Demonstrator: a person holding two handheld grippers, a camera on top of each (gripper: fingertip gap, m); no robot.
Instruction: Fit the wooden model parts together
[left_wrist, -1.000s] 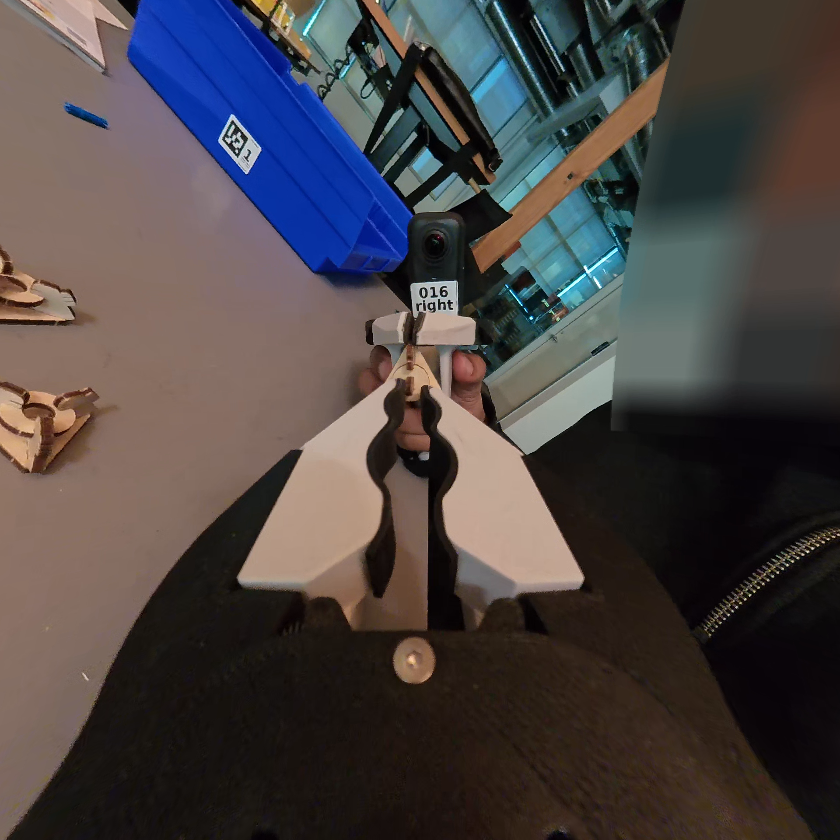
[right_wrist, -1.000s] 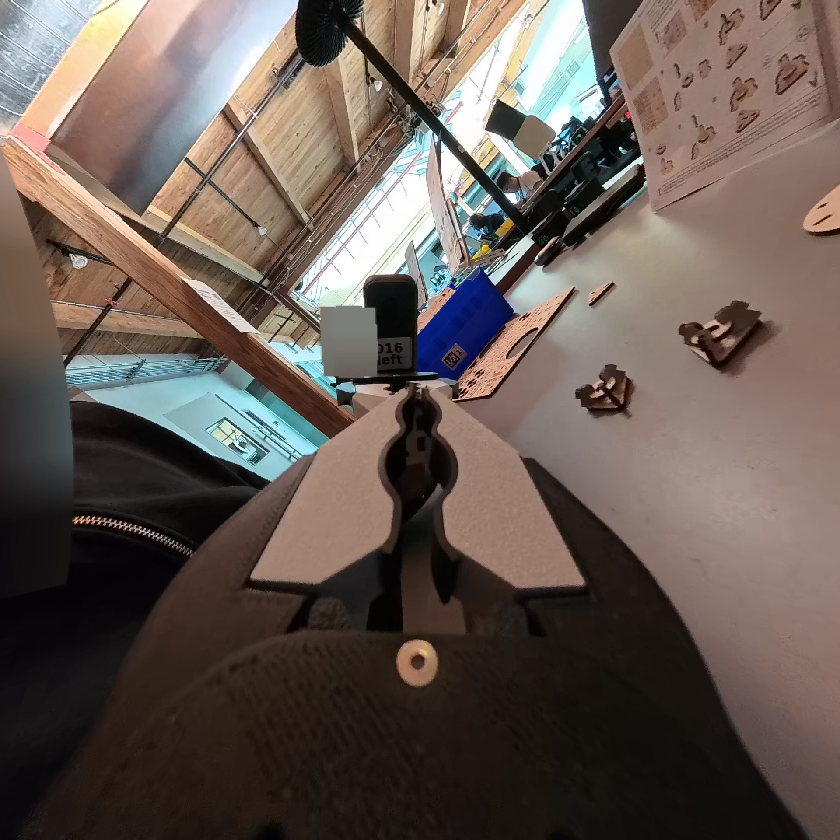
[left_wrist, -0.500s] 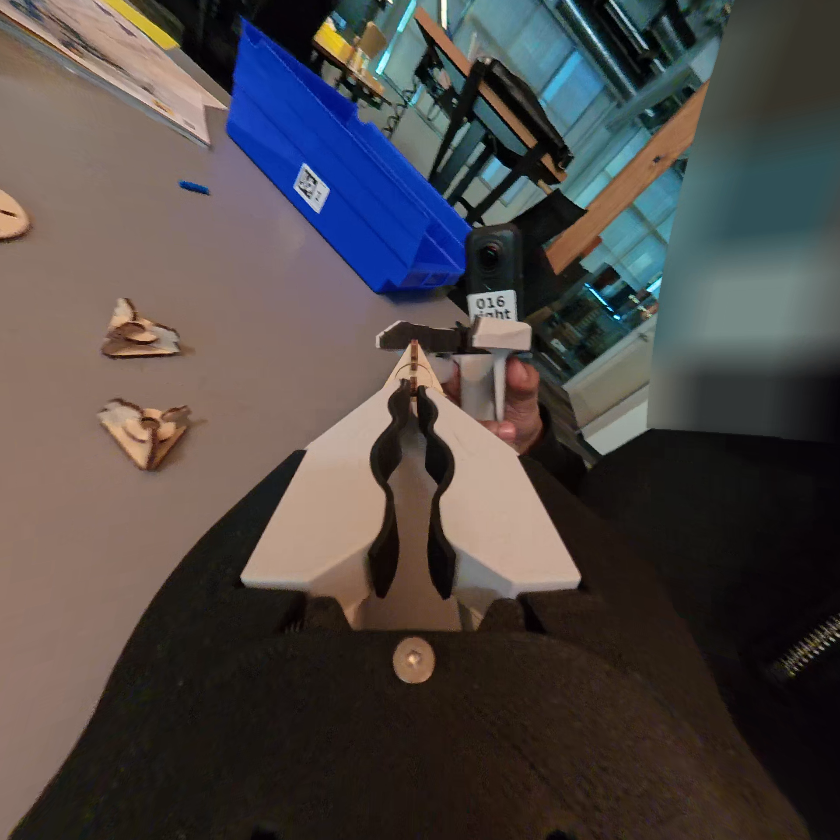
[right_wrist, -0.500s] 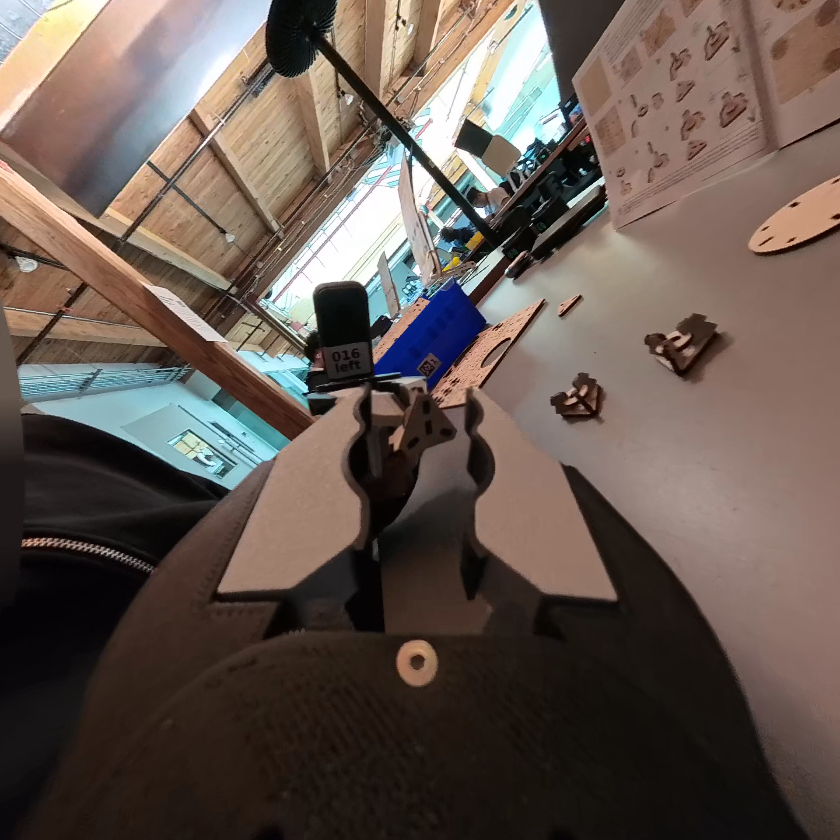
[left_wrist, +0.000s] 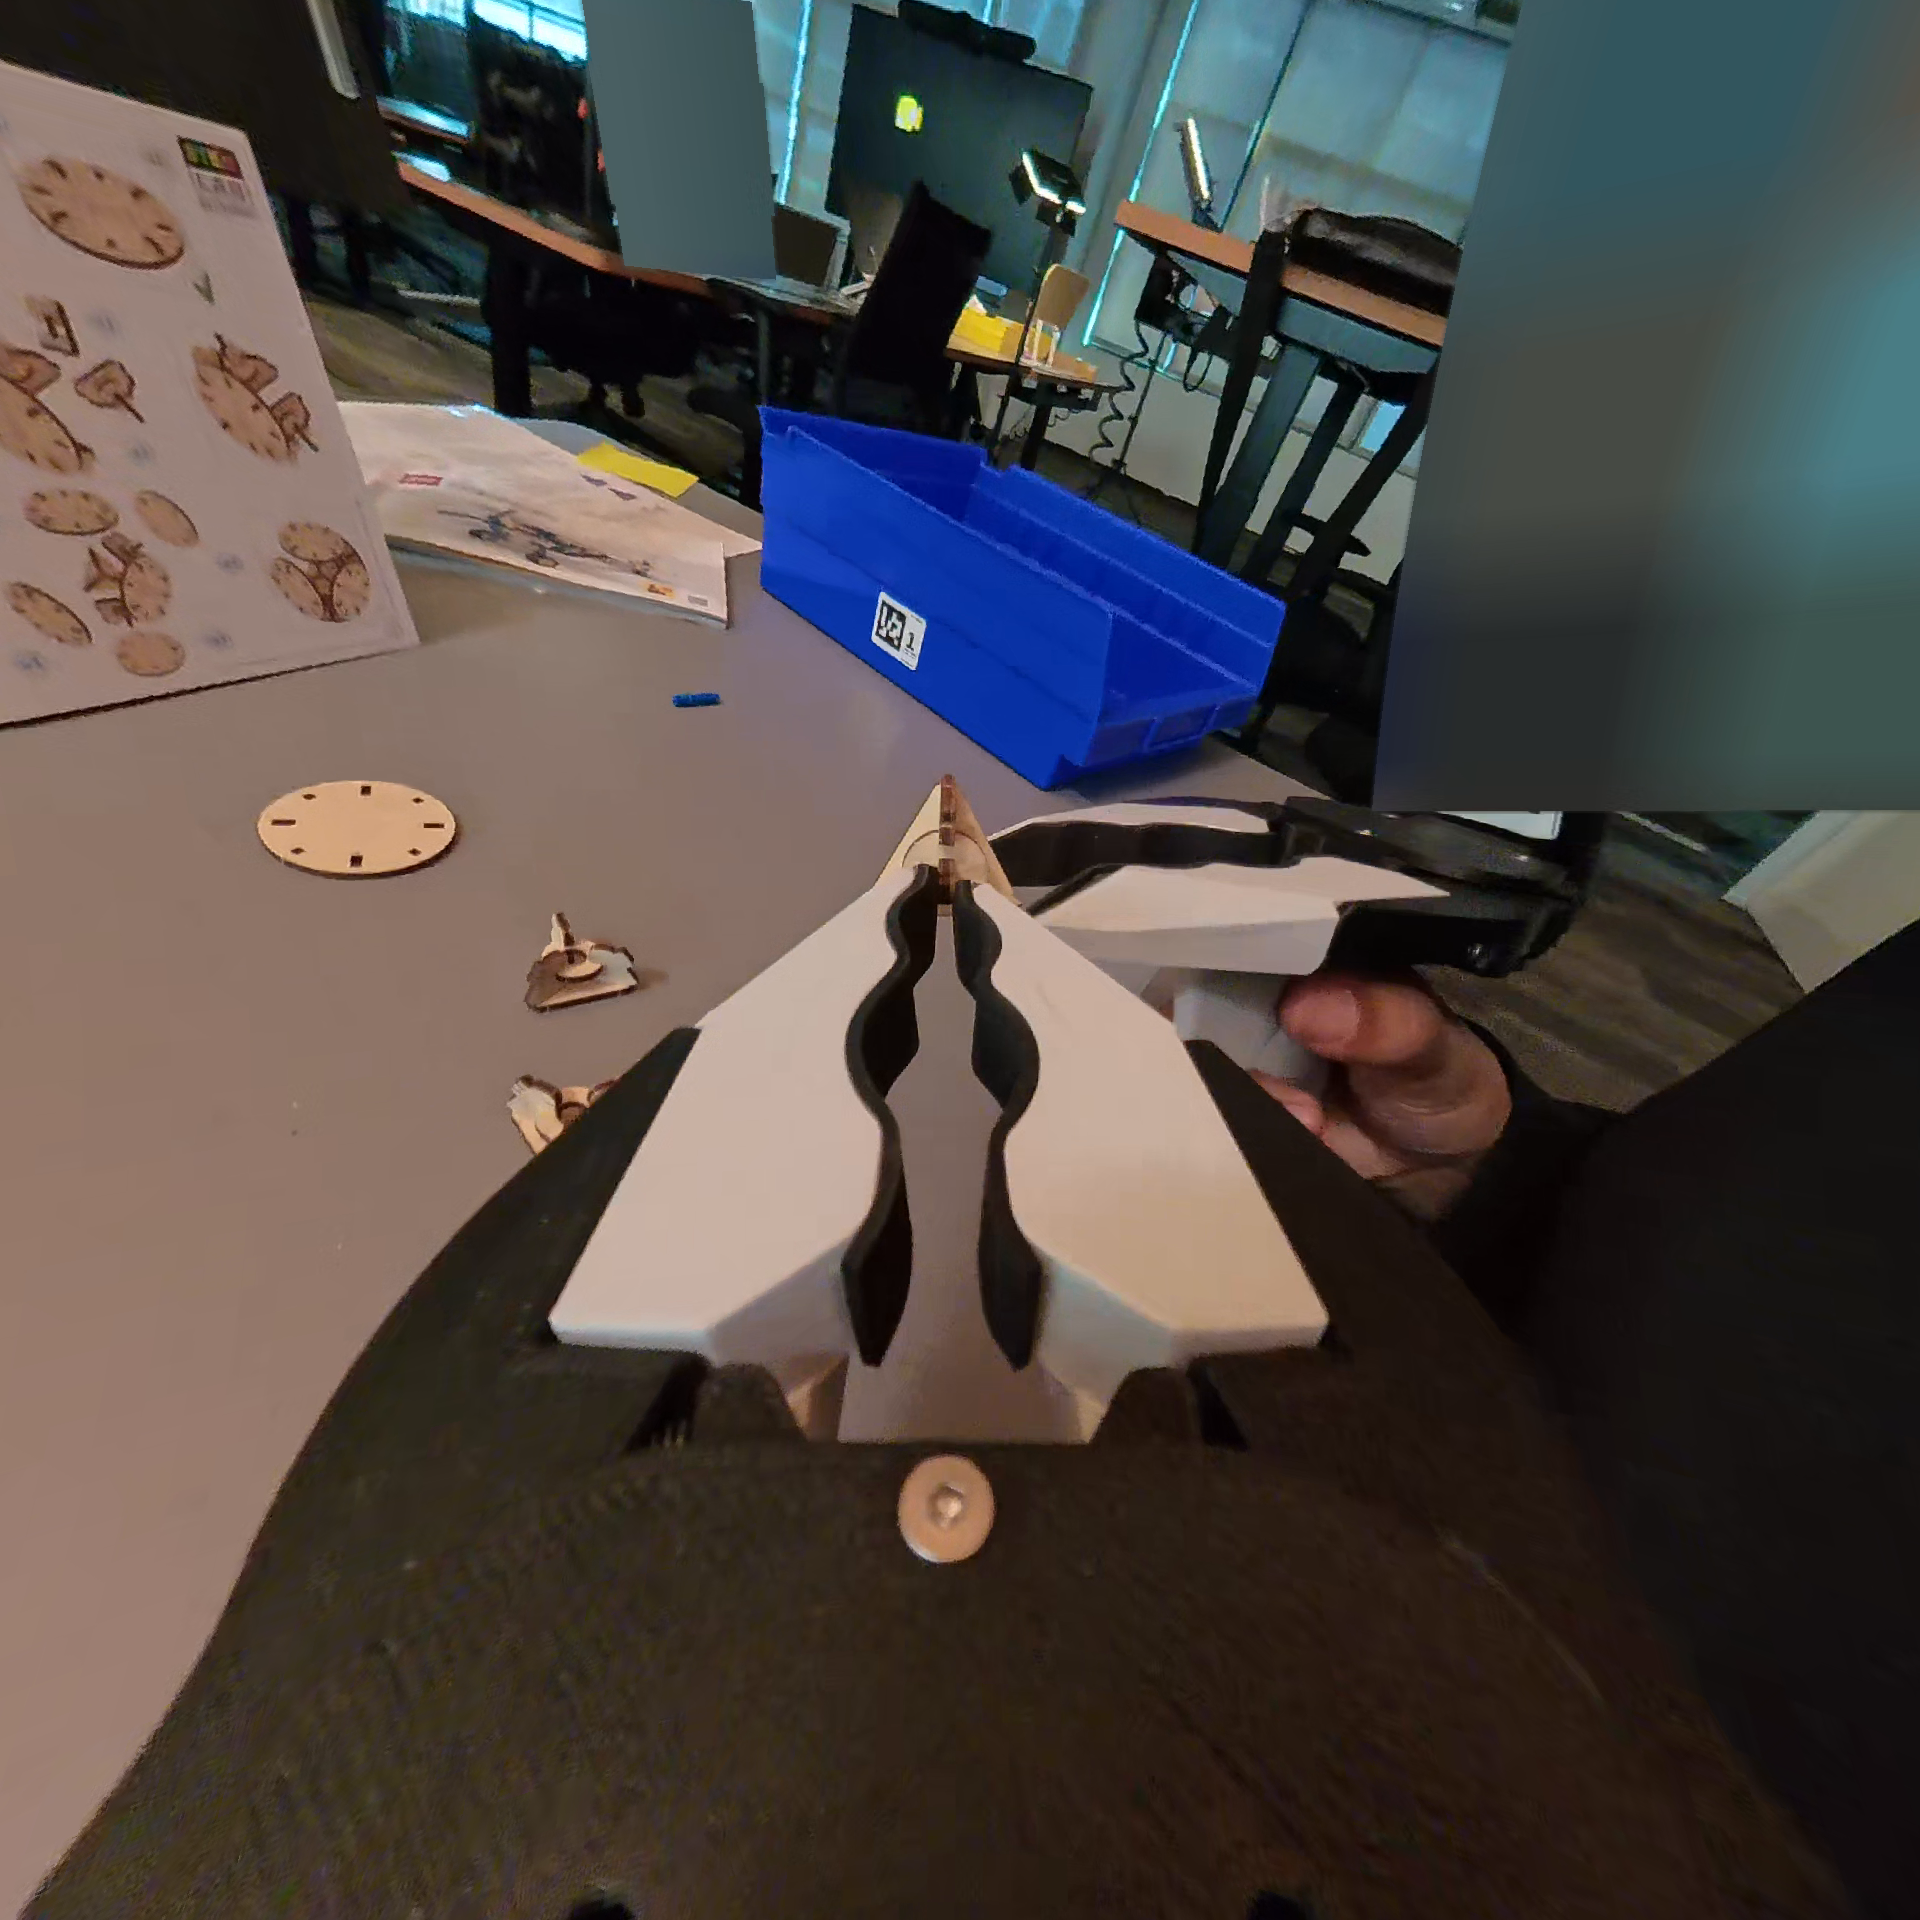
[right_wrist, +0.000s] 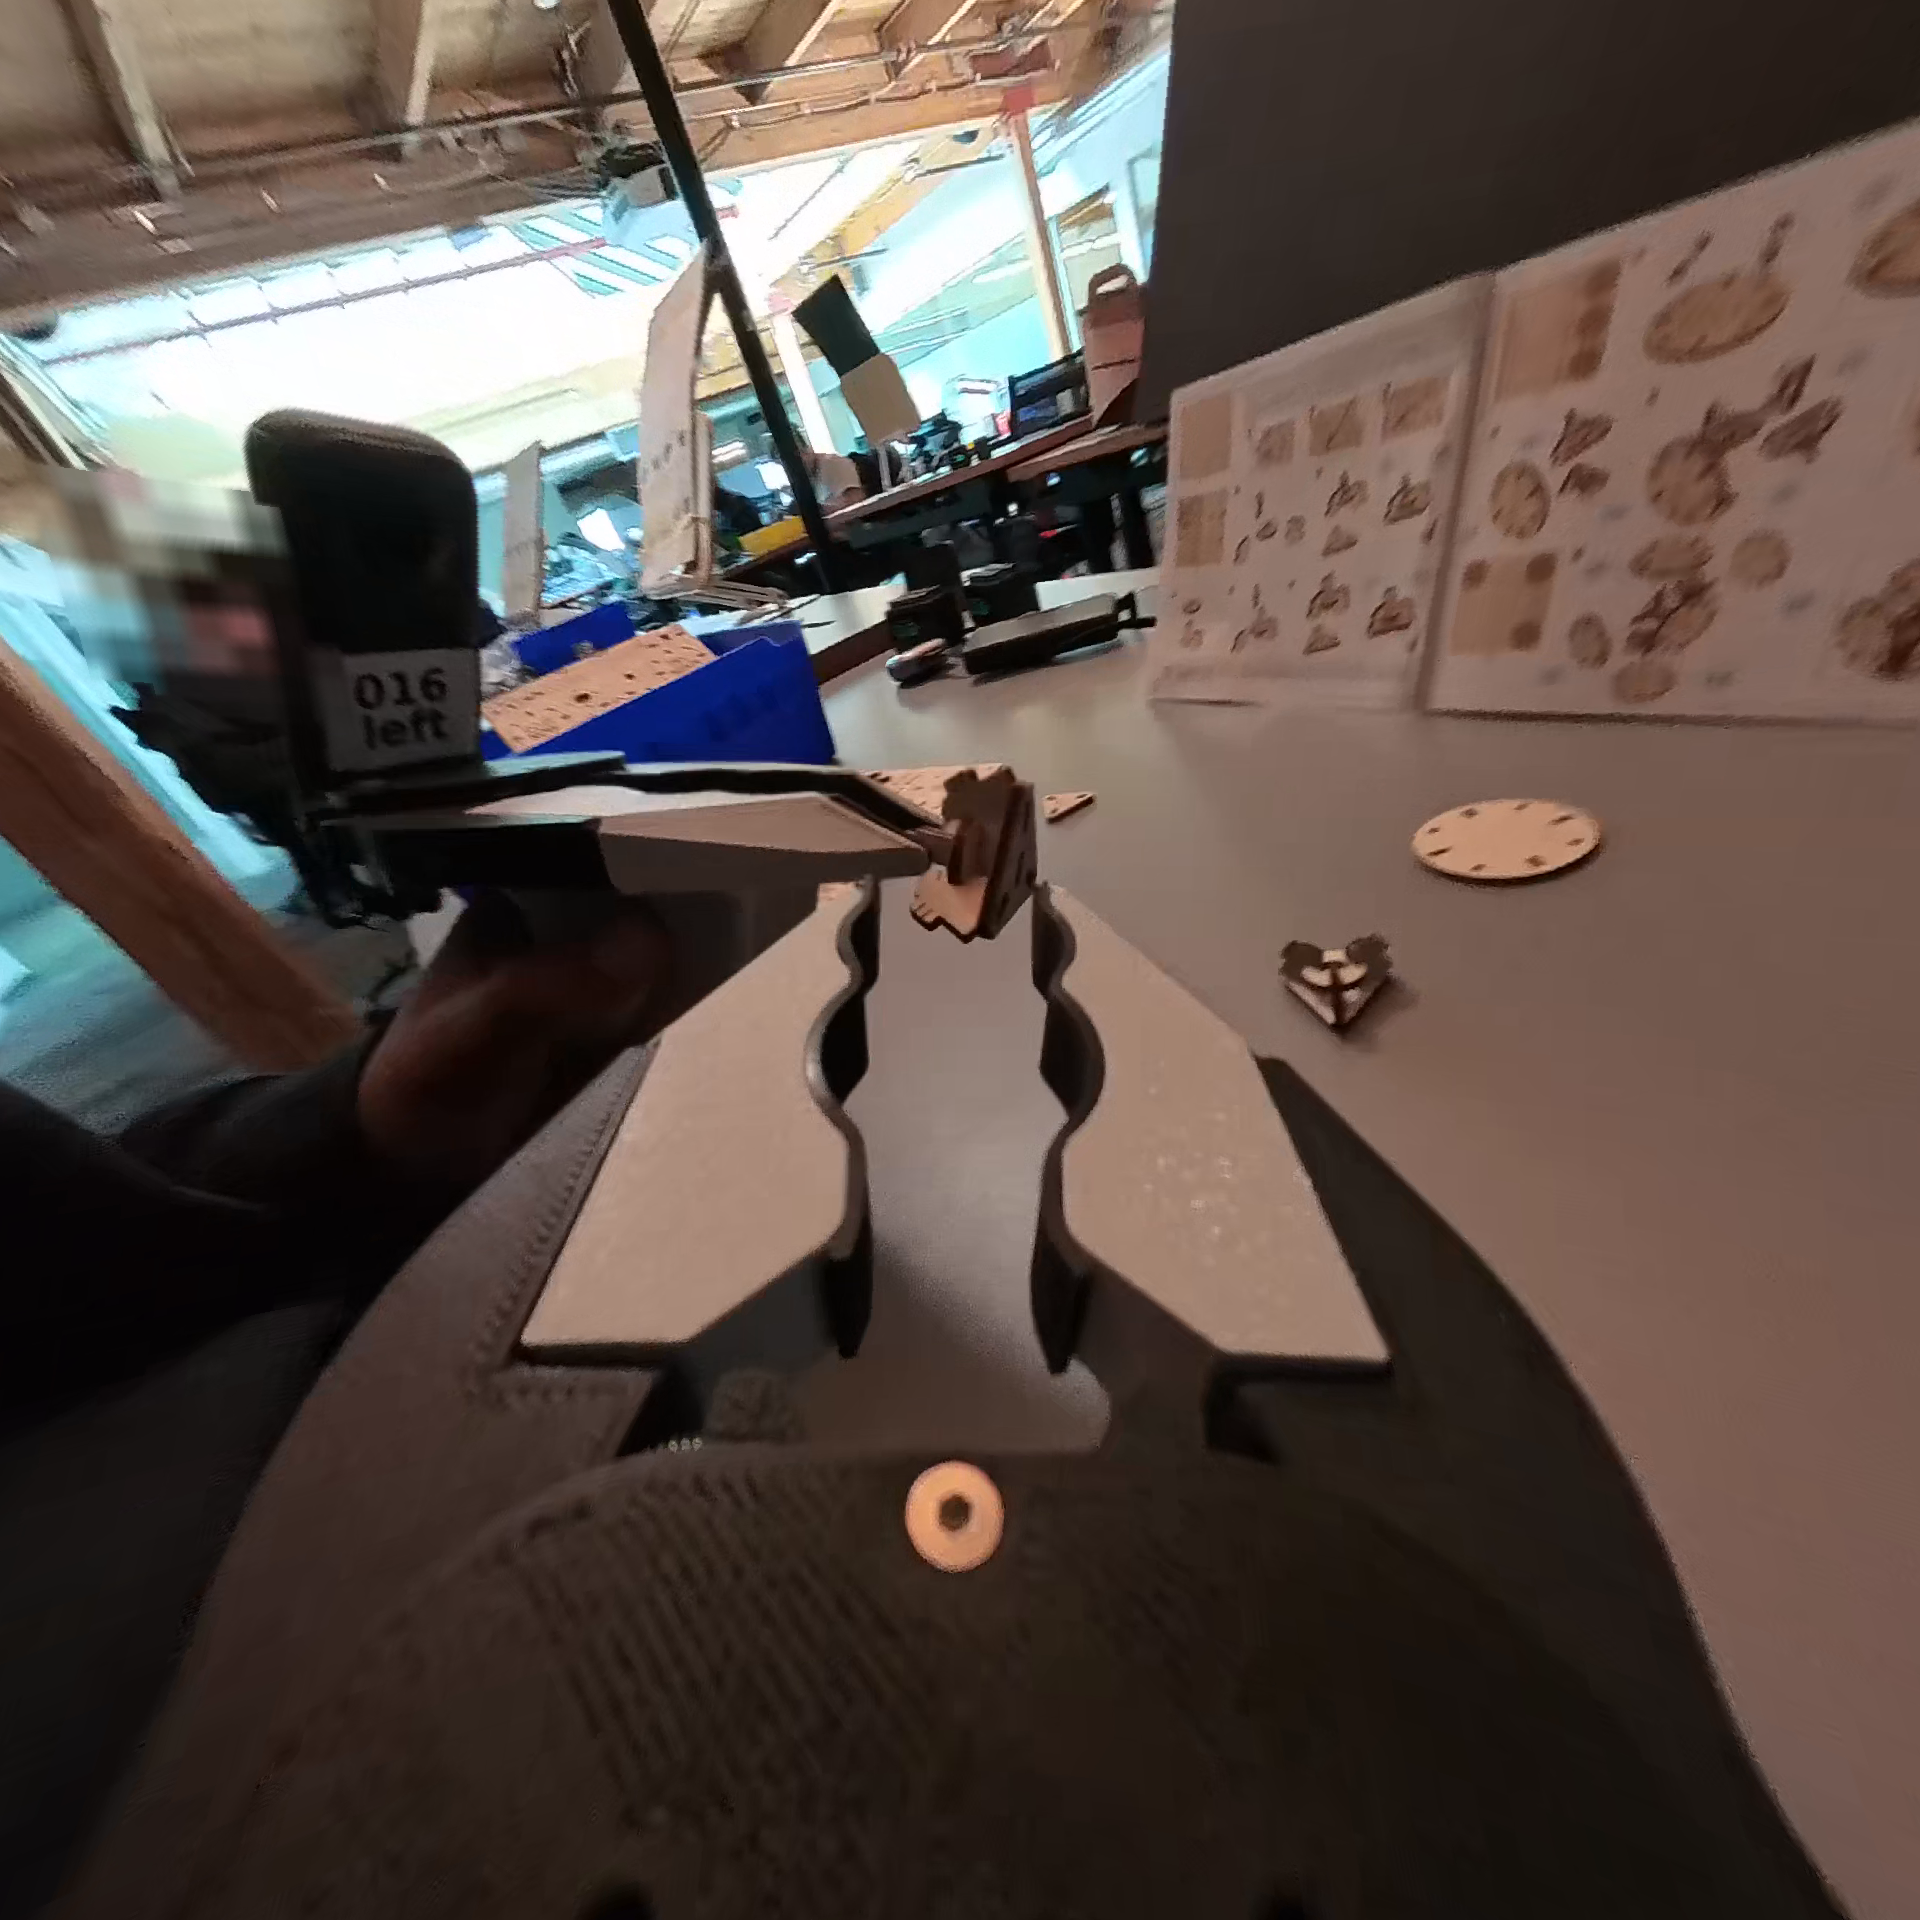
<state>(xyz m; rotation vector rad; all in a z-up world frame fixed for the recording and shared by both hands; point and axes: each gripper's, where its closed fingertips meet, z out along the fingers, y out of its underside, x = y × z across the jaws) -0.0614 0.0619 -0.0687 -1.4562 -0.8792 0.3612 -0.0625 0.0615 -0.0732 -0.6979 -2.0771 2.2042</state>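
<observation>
at centre frame the left gripper (left_wrist: 943, 896) pinches a small laser-cut wooden assembly (left_wrist: 940, 847), pads pressed on its rib. the right gripper (right_wrist: 948, 906) stands apart around it, not pressing. two similar pieces (left_wrist: 577, 968) and a slotted plywood disc (left_wrist: 356, 828) lie on the smooth grey table (left_wrist: 208, 1039), lower left.

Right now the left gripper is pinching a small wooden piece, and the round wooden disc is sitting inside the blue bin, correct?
Not quite. The left gripper does pinch the small wooden piece, but the round wooden disc lies flat on the grey table, outside the blue bin. The left wrist view shows it.
</observation>
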